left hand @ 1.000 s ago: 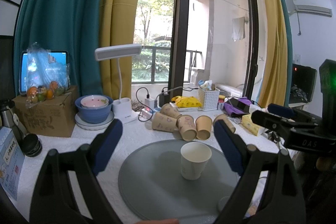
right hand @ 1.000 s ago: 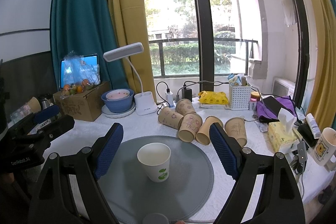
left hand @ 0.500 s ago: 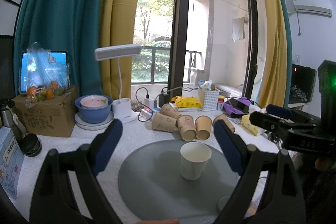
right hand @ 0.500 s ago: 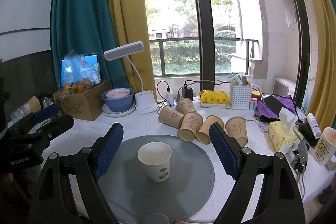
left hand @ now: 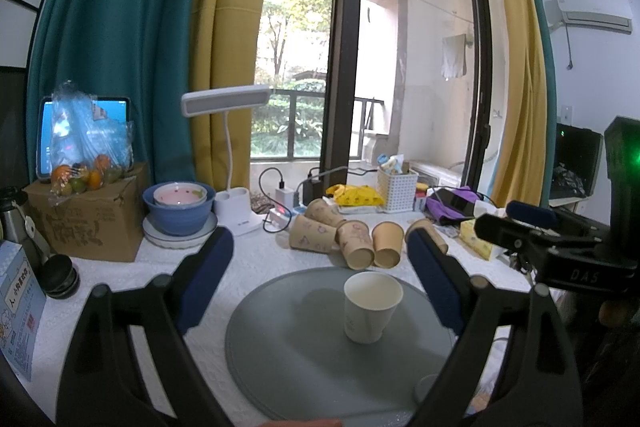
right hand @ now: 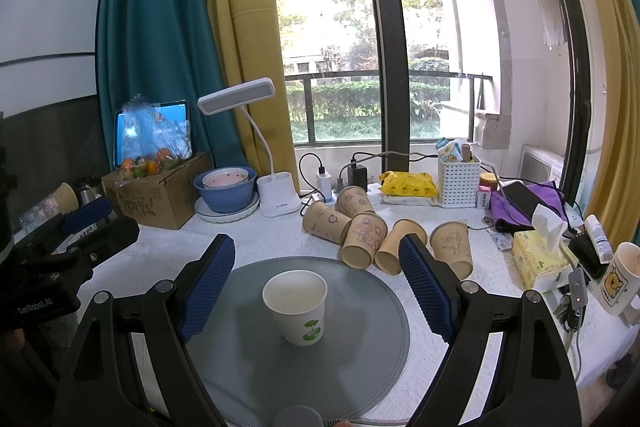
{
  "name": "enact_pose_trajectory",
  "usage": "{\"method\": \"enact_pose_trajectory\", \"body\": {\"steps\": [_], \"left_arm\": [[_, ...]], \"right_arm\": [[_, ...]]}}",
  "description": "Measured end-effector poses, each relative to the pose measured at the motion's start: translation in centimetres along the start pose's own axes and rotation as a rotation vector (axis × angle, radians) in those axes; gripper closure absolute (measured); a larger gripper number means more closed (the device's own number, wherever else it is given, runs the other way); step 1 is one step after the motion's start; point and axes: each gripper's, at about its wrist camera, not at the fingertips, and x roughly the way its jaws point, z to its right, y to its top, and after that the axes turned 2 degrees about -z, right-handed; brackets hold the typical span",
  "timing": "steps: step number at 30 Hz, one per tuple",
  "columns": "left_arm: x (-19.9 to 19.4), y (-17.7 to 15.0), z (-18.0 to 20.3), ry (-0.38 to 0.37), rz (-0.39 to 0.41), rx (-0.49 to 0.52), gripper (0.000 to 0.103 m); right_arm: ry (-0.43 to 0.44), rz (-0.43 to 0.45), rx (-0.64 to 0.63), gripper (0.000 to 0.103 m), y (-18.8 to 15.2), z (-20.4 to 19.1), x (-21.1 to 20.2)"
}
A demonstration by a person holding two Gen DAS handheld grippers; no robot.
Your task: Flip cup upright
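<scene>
A white paper cup [left hand: 371,306] with a green leaf print stands upright, mouth up, on the round grey mat [left hand: 288,347]; it also shows in the right wrist view [right hand: 297,307] on the mat [right hand: 248,367]. My left gripper [left hand: 320,275] is open and empty, pulled back above the mat, with the cup between and beyond its blue pads. My right gripper [right hand: 316,275] is open and empty, also held back from the cup. Each gripper shows at the edge of the other's view.
Several brown paper cups [right hand: 362,239] lie on their sides behind the mat. A blue bowl [right hand: 226,187], a desk lamp [right hand: 276,199], a cardboard box with fruit [right hand: 156,187], a white basket [right hand: 458,183], a tissue pack [right hand: 540,263] and a mug [right hand: 618,279] stand around the white table.
</scene>
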Motion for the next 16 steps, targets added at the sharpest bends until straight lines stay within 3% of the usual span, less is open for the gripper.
{"method": "enact_pose_trajectory", "body": {"steps": [12, 16], "left_arm": [[-0.06, -0.02, 0.09, -0.009, 0.003, -0.004, 0.013], [-0.63, 0.14, 0.40, -0.025, 0.054, -0.015, 0.013]], "right_arm": [[0.000, -0.001, 0.000, 0.017, 0.06, 0.01, 0.02], [0.003, 0.000, 0.002, 0.017, 0.05, 0.00, 0.03]]}}
